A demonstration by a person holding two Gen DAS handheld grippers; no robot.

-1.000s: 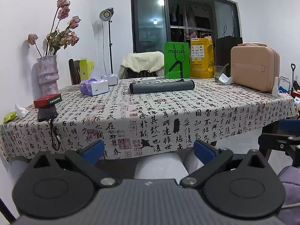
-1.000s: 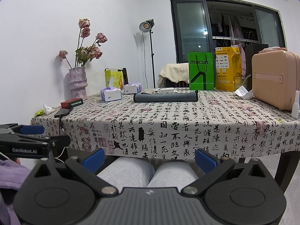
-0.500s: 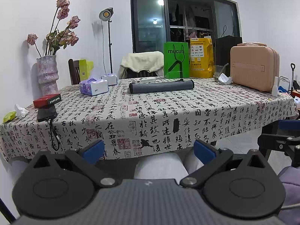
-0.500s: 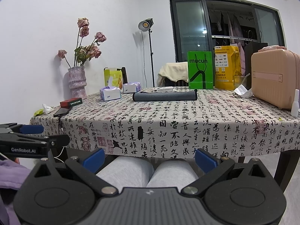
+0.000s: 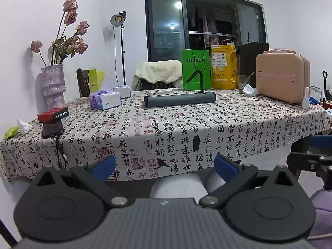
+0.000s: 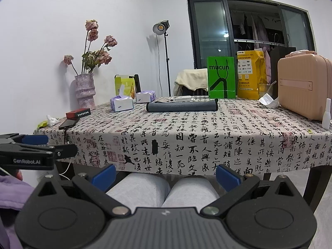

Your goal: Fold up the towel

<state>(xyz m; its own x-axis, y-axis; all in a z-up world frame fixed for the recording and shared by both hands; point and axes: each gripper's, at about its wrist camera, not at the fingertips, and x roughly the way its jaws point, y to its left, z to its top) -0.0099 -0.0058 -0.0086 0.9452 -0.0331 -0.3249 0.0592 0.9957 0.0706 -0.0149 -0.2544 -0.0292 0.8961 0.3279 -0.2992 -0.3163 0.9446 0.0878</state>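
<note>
Both of your tools sit low, near your knees, below the near edge of the surface [image 5: 207,124]. The left tool [image 5: 165,165] has its jaws spread wide and holds nothing; the right tool [image 6: 166,173] is the same. The towel [image 5: 180,100] appears to be the grey piece lying far across the surface, in a long narrow roll or fold in front of the green bag [image 5: 196,72]; from this low angle I can't tell how many layers it has. That shape fits a towel waiting to be spread as well as one already folded and pushed back. If you reach for it, lift both tools clear of the cloth edge, and keep away from the tissue box [image 5: 104,99] to the left.
</note>
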